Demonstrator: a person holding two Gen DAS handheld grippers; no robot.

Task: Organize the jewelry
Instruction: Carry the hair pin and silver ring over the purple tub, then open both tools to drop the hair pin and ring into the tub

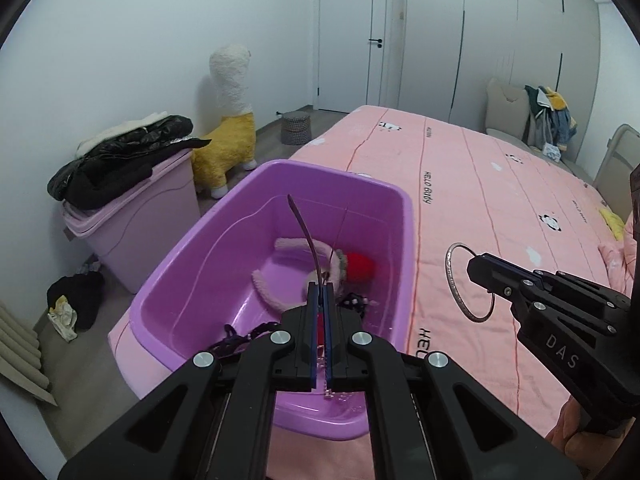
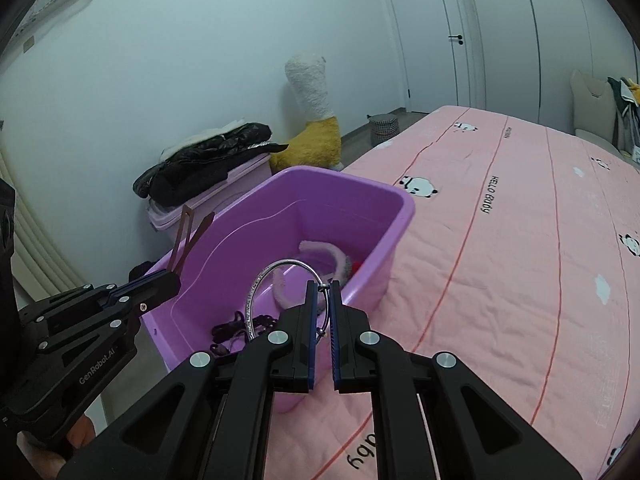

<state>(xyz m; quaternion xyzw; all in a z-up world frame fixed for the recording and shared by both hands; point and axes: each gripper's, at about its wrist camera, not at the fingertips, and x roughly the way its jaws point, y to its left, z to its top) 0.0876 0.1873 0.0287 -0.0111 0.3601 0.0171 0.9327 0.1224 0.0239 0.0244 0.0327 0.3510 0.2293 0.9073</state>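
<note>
Between right gripper (image 2: 324, 300) jaws — silver bangle (image 2: 260, 296), above purple tub (image 2: 400, 216)

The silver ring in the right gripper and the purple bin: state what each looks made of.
Silver ring: probably metal, polished, with bright glints along a thin rigid hoop; one side looks textured, perhaps studded, too small to tell. It is pinched in the right gripper.
Purple bin: moulded plastic, smooth and semi-glossy, with soft reflections on its walls and a rounded rolled rim.

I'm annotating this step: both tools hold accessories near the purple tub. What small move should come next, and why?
Probably the right tool moves left over the purple plastic tub and opens: its silver ring bracelet hangs over the pink bedspread, outside the rim.
</note>
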